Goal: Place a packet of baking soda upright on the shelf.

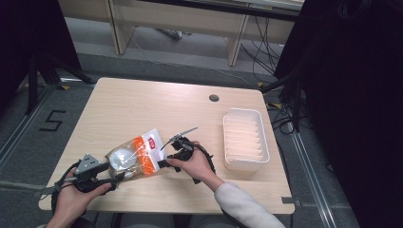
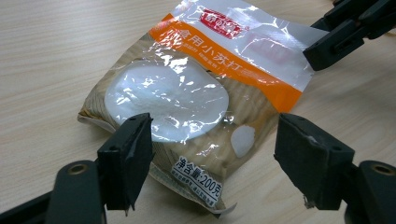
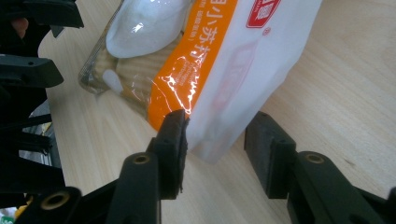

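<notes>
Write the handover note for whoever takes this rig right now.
Left tool: open, jaws astride the bottom end of the baking soda bag, not gripping.
Right tool: open around the bag's white top corner, pads not pressing yet.
Bag lies flat on the table; white tray sits to the right, nothing in it.
Done: both tools in position.
Left: grip the bag; probably lift it toward the tray.

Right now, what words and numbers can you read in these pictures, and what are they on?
"食用小苏打": orange band of the bag.
"净含量:200克": white label at the bag's lower edge.
Red logo near the bag's top: characters too blurred to read.
"5": painted on the floor left of the table.
</notes>
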### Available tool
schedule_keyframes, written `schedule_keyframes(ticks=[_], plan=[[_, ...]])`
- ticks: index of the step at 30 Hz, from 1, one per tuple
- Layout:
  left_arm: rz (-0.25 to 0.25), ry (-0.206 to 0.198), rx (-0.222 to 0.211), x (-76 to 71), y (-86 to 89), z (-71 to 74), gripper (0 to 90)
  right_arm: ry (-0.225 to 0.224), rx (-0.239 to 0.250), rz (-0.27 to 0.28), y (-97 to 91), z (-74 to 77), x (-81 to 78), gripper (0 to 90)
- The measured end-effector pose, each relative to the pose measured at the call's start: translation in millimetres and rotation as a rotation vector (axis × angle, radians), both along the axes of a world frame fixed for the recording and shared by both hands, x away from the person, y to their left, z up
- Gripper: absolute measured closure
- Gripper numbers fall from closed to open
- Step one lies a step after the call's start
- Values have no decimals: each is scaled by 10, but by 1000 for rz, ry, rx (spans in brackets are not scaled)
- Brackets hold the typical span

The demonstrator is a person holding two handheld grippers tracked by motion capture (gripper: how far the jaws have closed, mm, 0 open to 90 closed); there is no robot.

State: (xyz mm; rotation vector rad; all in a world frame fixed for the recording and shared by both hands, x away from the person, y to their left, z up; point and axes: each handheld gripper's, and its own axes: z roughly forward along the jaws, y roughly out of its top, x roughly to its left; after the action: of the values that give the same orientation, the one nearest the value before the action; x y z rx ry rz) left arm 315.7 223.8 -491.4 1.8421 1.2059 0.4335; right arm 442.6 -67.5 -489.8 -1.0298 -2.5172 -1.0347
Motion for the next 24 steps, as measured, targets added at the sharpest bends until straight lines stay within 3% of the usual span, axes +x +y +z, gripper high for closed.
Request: schedule_keyframes(ticks=[3,4,13,16,24], plan=[[1,0,1,-2,-4,1,270,-4,-3,5,21,-26,5,641],[3,-1,2,-3,-2,2,270,-22,-5,3,34,-33,14,687],[-1,-1,2,0,2,2,273,36,7,18,94,3,39,845],[-1,-2,2,0,3,3,274,36,16,33,103,15,51,900],[1,1,-4,0,4,0,275,-9,4,104,137,111,85,900]])
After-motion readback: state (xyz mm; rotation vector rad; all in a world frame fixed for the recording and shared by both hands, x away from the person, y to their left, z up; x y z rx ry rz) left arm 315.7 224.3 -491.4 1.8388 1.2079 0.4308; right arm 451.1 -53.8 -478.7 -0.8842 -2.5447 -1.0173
